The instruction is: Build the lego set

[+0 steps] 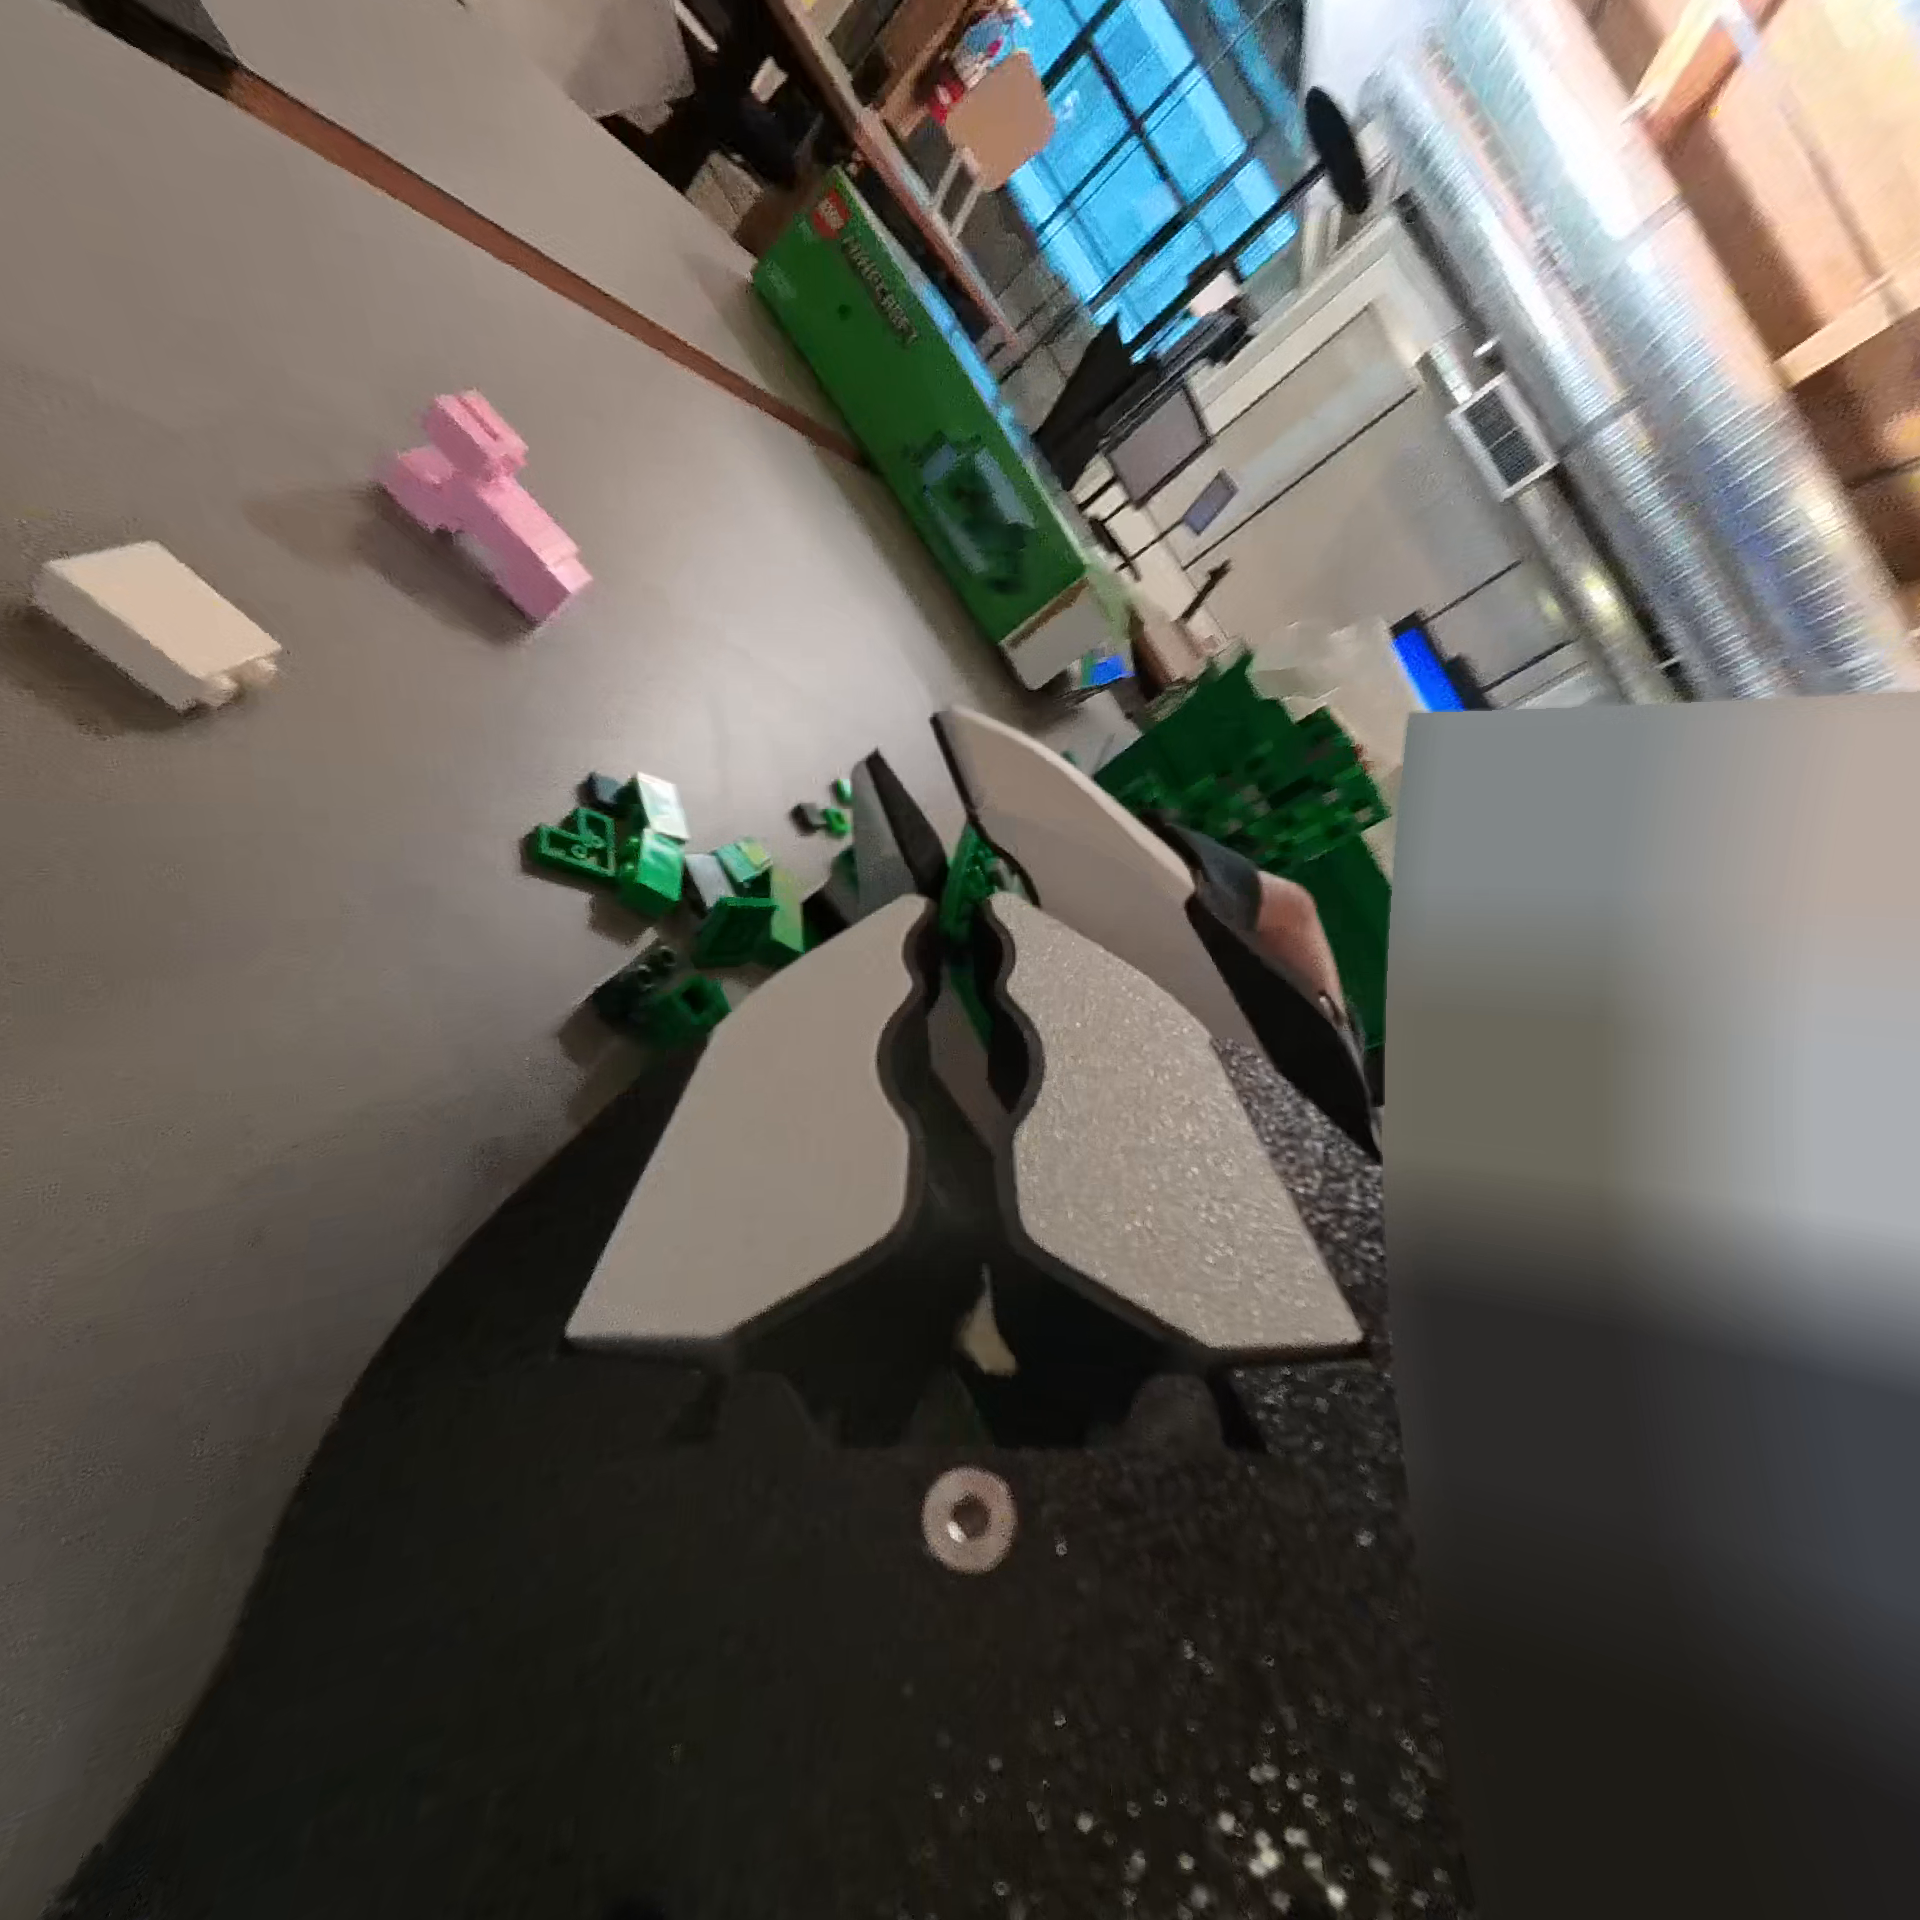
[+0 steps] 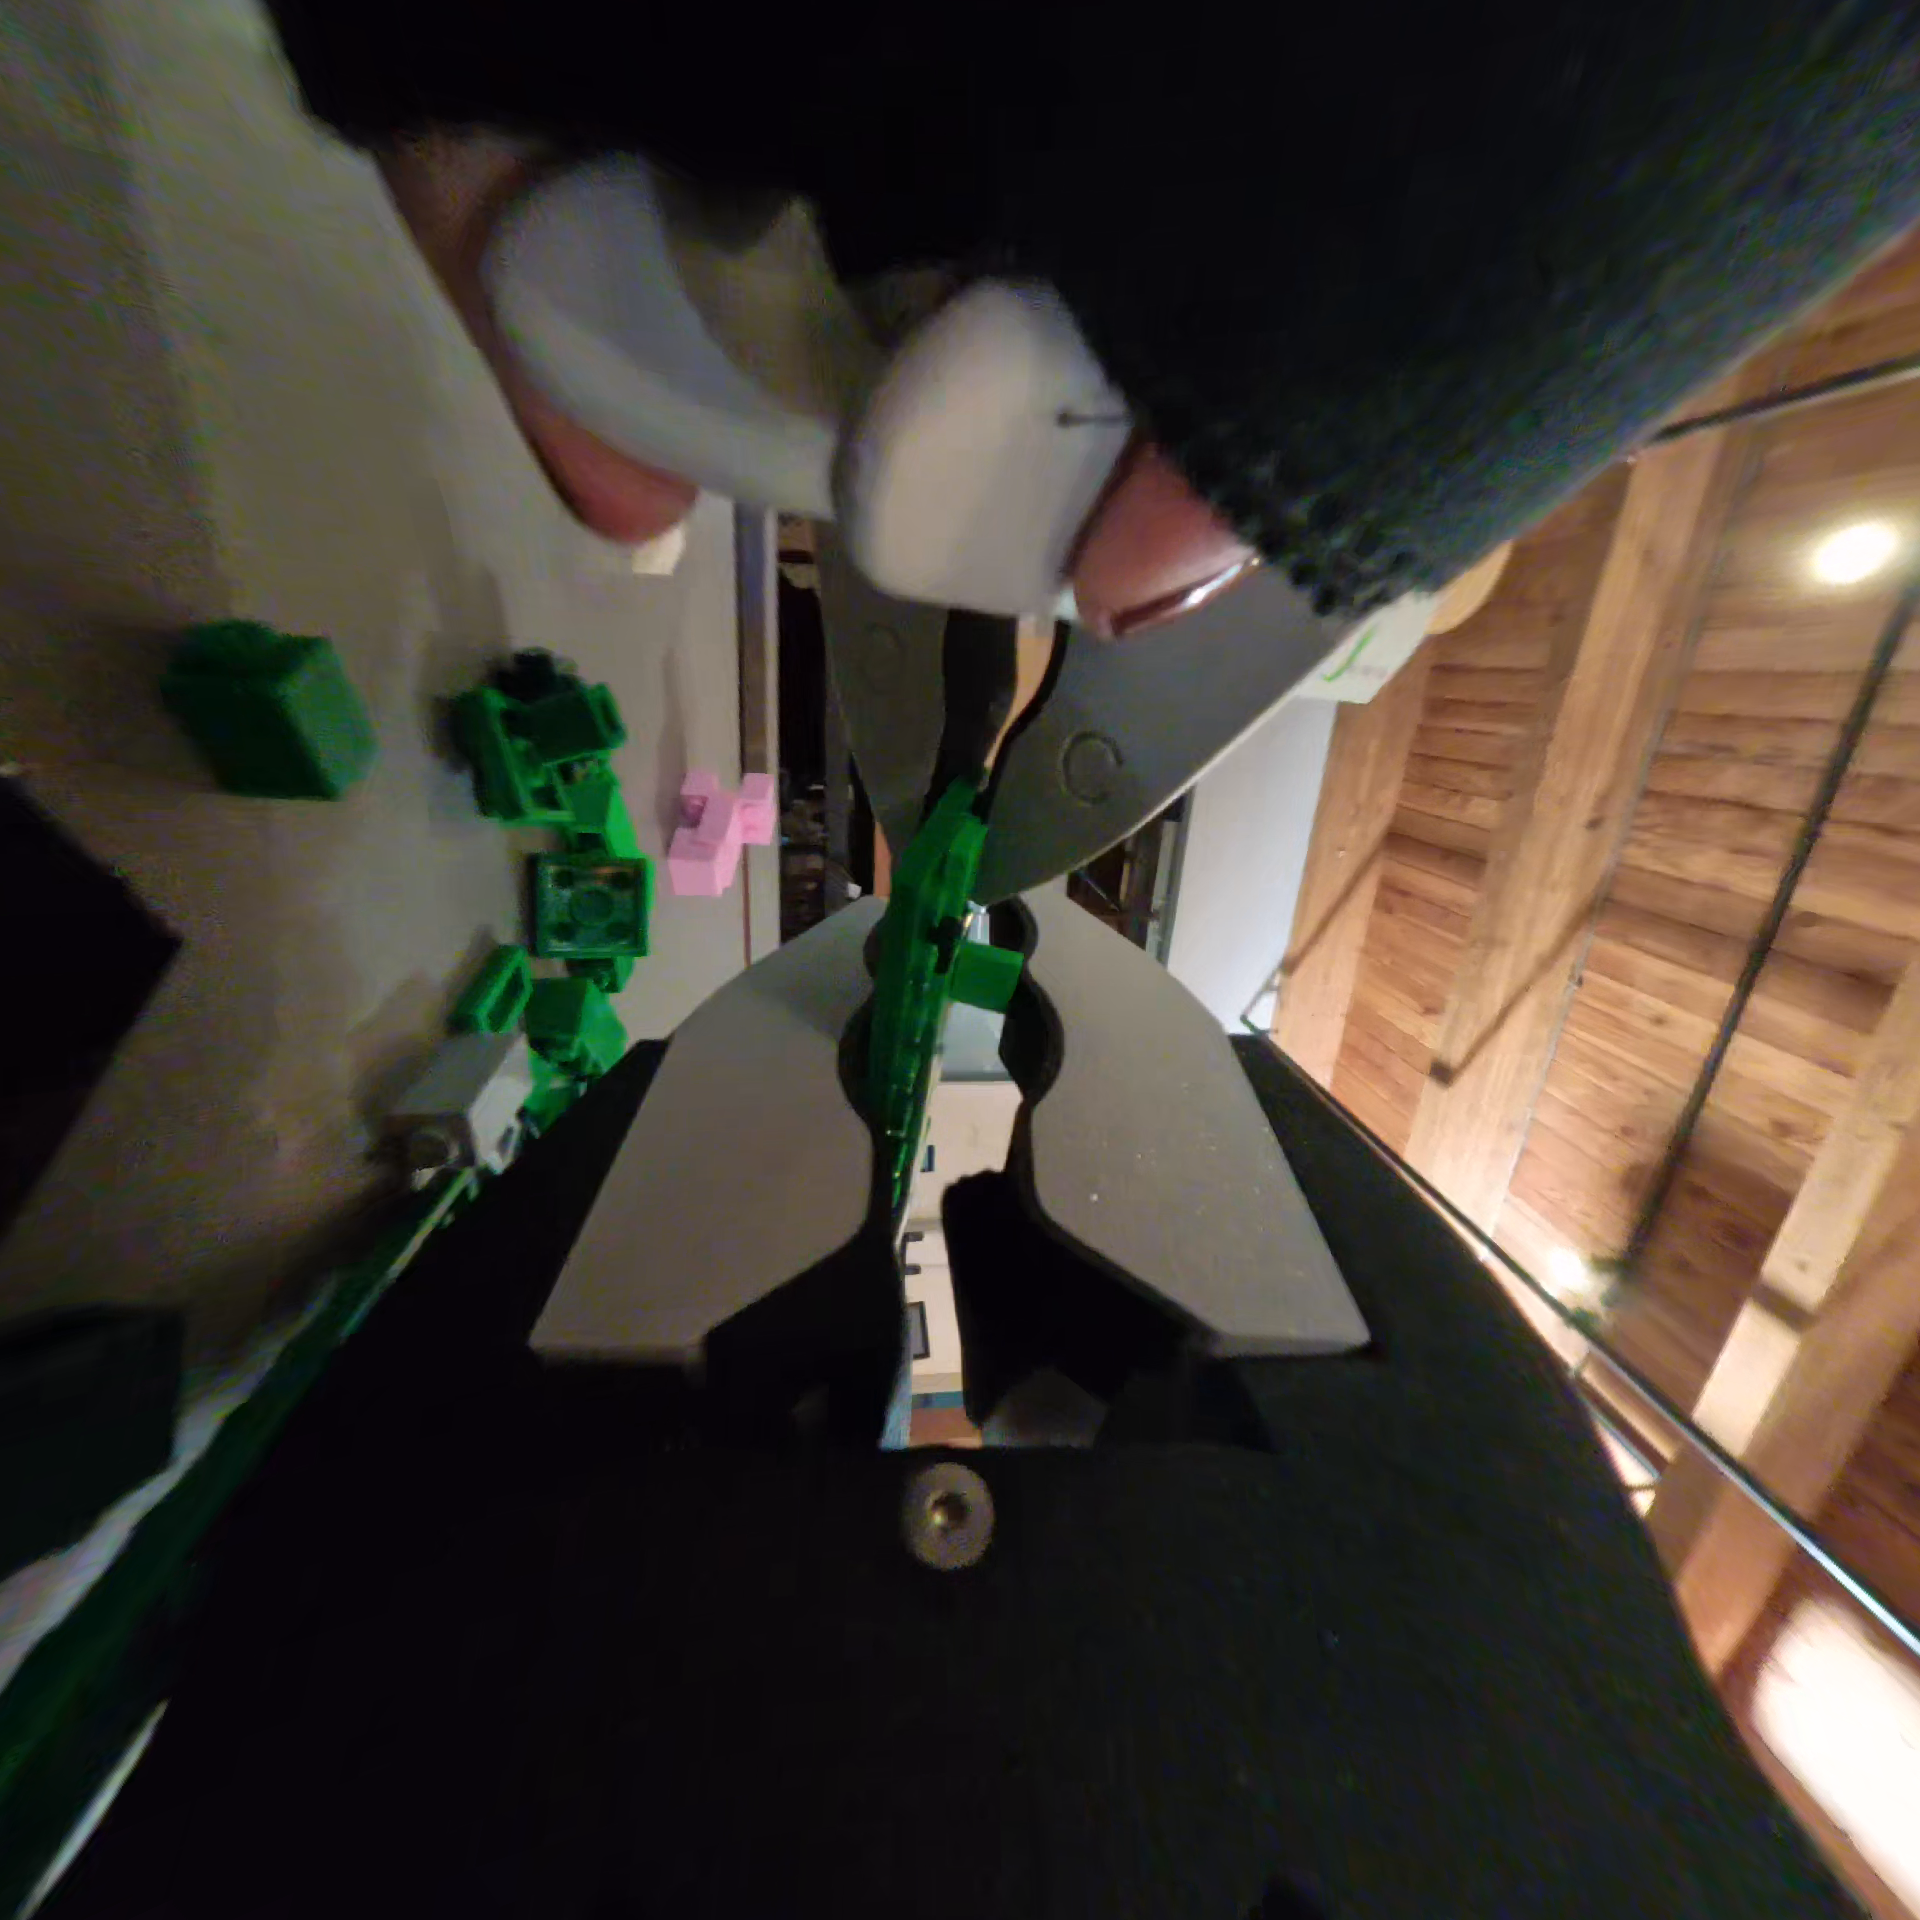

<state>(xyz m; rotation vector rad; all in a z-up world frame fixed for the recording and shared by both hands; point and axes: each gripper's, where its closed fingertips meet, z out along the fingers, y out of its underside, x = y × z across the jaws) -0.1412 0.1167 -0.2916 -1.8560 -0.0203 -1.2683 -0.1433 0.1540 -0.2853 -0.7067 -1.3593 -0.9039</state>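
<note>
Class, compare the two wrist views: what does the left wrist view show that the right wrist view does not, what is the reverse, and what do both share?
Only the left wrist view shows the white flat piece, the green set box and the blue windows.

Only the right wrist view shows the wooden ceiling, the dark green block and a grey piece.

Both show the pink model, loose green bricks, and both tongs, left and right, shut on a green plate.

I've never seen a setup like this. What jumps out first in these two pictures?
Two grey-fingered grippers meet tip to tip, both pinching one thin green Lego plate held up off the table: the right gripper from below in its view, the left gripper opposite. Behind them, loose green bricks lie scattered on the grey table, with a pink Lego figure farther back.
</note>
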